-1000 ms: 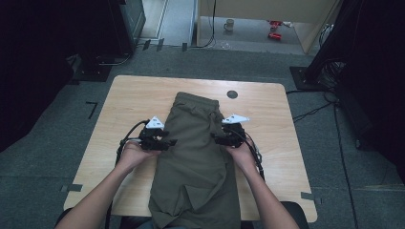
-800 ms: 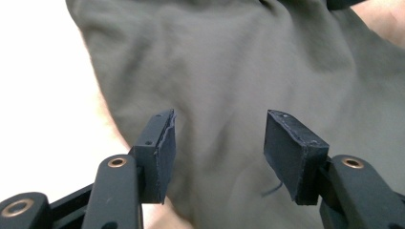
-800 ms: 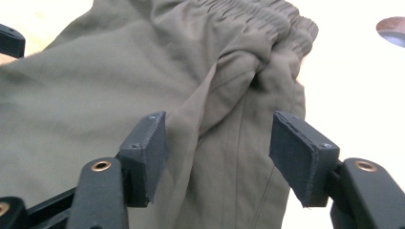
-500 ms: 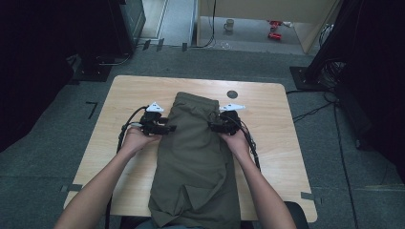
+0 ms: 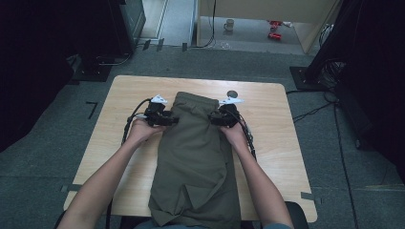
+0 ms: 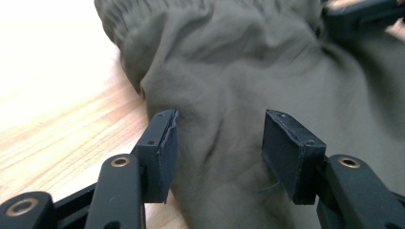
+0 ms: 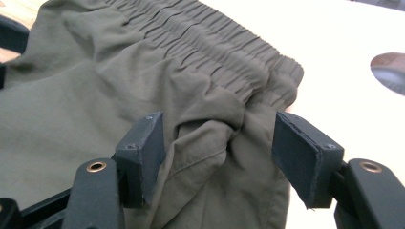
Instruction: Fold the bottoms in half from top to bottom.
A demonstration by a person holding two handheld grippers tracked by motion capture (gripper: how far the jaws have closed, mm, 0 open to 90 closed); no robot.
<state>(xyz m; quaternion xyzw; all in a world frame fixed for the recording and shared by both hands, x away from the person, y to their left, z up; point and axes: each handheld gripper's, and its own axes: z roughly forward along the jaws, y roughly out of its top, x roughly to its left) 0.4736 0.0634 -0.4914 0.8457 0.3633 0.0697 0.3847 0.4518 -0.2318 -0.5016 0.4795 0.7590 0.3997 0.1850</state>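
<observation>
Both grippers, left [image 5: 168, 119] and right [image 5: 216, 119], have fingers spread around the green pants [image 5: 196, 162] on the tabletop [image 5: 267, 124], not pinching.

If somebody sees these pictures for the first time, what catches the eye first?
An olive-green garment lies lengthwise down the middle of the pale wooden table, its elastic waistband at the far end. The left gripper and the right gripper flank it just below that waistband, each with open fingers straddling bunched cloth.
</observation>
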